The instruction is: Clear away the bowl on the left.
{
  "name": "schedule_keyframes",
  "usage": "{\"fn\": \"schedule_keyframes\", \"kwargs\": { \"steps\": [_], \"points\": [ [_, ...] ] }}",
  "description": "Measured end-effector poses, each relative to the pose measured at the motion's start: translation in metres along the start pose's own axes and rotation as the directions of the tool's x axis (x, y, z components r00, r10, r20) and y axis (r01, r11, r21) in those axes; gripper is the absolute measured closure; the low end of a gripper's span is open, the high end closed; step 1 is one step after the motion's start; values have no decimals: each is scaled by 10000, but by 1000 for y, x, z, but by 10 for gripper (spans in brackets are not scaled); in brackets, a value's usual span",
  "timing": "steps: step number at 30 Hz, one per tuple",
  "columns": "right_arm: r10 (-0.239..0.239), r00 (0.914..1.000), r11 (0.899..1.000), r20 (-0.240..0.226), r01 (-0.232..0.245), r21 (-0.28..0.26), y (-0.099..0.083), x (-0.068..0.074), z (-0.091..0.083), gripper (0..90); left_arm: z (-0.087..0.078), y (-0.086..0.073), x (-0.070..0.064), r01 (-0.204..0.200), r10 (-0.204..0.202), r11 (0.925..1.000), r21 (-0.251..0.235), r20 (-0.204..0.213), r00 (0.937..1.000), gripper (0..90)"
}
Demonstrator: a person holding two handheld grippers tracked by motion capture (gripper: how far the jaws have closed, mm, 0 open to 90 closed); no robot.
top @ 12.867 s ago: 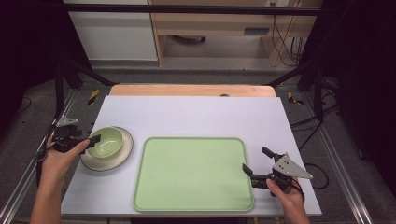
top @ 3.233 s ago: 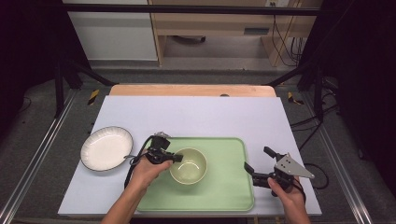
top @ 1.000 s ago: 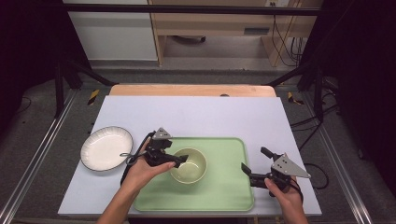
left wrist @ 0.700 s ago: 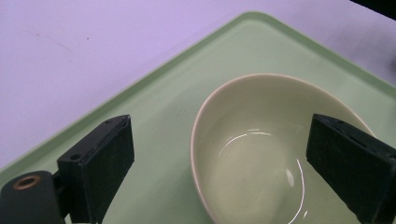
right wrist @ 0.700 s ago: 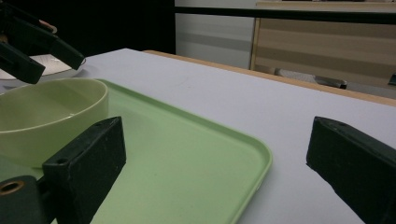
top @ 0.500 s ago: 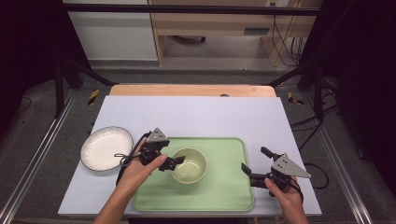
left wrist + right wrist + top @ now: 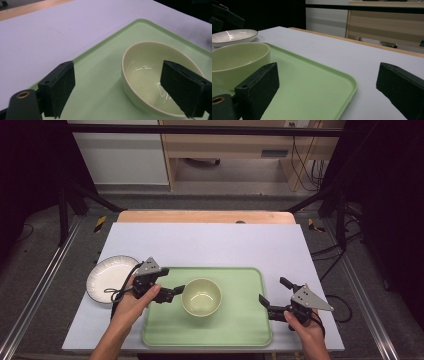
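The white plate (image 7: 111,279) is sitting at the table's left, the left gripper (image 7: 172,293) is hovering wide-jawed just beside the bowl (image 7: 201,296) resting on the green tray (image 7: 235,325), and the right gripper (image 7: 272,299) is waiting wide-jawed at the tray's right edge

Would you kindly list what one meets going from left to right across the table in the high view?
White plate → left hand-held gripper → pale green bowl on the green tray → right hand-held gripper.
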State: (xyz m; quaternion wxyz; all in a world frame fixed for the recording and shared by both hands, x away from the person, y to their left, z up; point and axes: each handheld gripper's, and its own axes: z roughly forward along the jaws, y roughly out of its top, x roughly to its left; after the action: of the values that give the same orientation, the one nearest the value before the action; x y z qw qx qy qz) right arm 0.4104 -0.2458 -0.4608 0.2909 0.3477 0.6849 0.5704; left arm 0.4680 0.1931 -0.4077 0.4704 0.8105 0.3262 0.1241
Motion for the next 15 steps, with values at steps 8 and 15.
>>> {"fn": "schedule_keyframes", "kwargs": {
  "steps": [8,15],
  "points": [
    [26,10000,10000,50,-26,-38,0,-1,-1,49,-18,-3,13,34,-46,9994,-347,-343,9994,100],
    [18,10000,10000,52,-18,-47,0,-2,-1,49,-37,-10,25,-187,146,9974,-691,-592,9981,77]
  ]
}}
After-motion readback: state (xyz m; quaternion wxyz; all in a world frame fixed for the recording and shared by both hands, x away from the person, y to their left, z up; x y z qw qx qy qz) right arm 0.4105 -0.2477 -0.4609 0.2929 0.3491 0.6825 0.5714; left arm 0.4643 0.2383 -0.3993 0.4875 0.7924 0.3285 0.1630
